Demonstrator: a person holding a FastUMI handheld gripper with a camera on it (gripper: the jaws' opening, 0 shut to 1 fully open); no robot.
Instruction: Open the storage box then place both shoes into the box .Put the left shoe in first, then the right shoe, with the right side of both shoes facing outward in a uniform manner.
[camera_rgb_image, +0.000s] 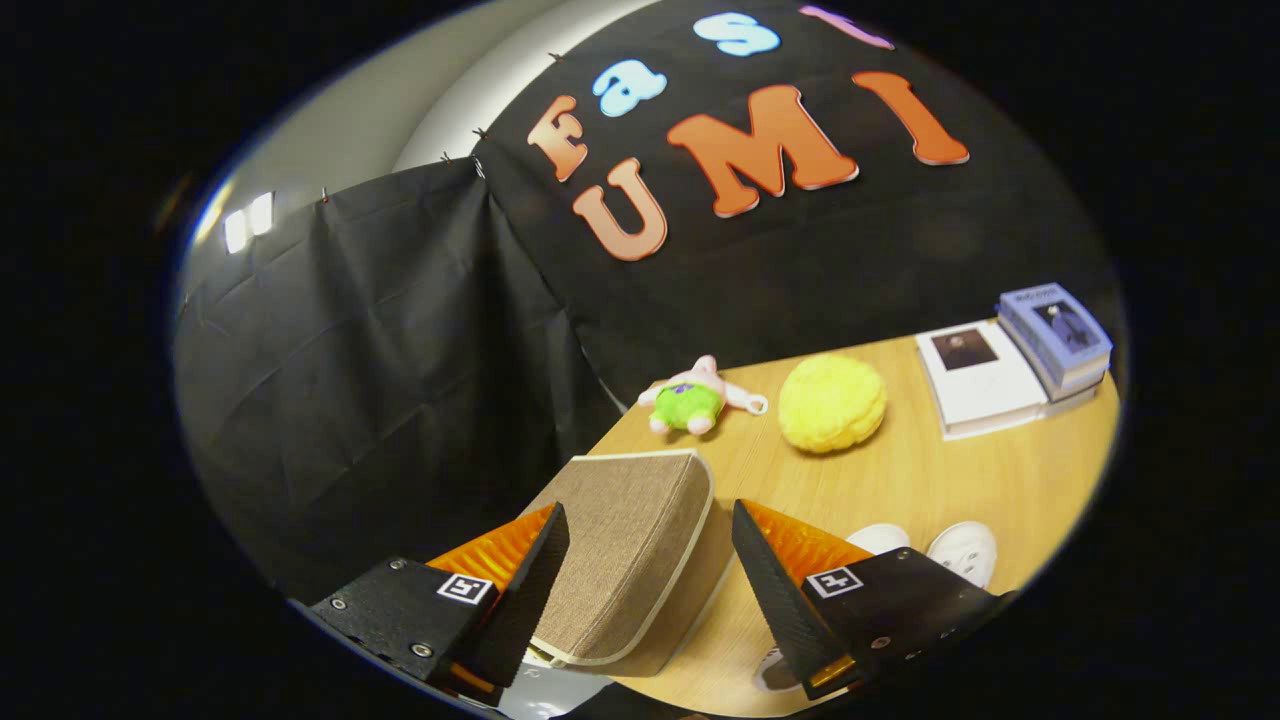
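Tongs (650, 590) are held wide open with nothing gripped, and the storage box (630, 560) is seen lying between and just ahead of them, lid apparently down. Two shoes (940, 548) are glimpsed on the worktop (900, 470), off beyond the right finger.

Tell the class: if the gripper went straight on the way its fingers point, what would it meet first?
Probably the storage box: its closed fabric lid sits between the open gripper fingers, just ahead. Depth is unclear, so contact distance is uncertain.
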